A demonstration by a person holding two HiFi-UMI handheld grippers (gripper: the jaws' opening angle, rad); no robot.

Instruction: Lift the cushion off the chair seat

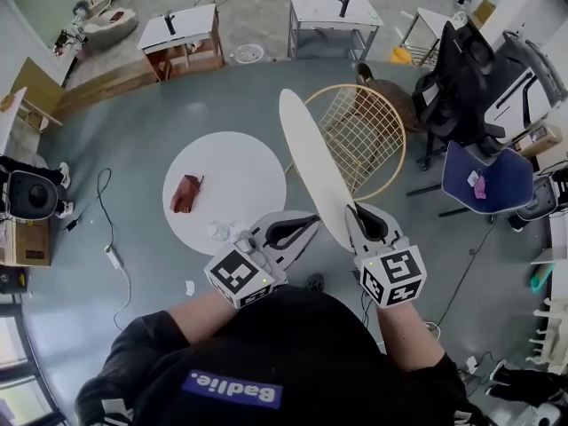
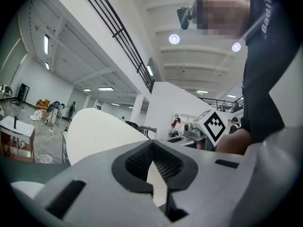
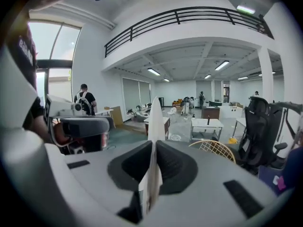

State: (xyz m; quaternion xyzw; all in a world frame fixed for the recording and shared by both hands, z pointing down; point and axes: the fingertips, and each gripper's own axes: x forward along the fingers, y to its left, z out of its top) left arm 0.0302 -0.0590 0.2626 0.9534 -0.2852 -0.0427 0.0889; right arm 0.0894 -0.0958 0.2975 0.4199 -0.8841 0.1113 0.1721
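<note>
Cushion (image 1: 312, 162): on edge, at the wire chair's (image 1: 373, 127) left side.
Right gripper (image 1: 356, 209): pinching its near rim.
Left gripper (image 1: 311, 223): pinching it alongside.

Person's black long-sleeved top (image 1: 293, 353), head view: blue-violet rectangular patch (image 1: 232, 389) at chest, white lettering "Badie.", upside down to the camera.

Left gripper view: same top (image 2: 270, 70), white letters "Badi" at the picture's upper right edge, remainder cut off.

One white cube (image 1: 238, 278) and a second (image 1: 397, 278): black square code markers only, no letters.
</note>
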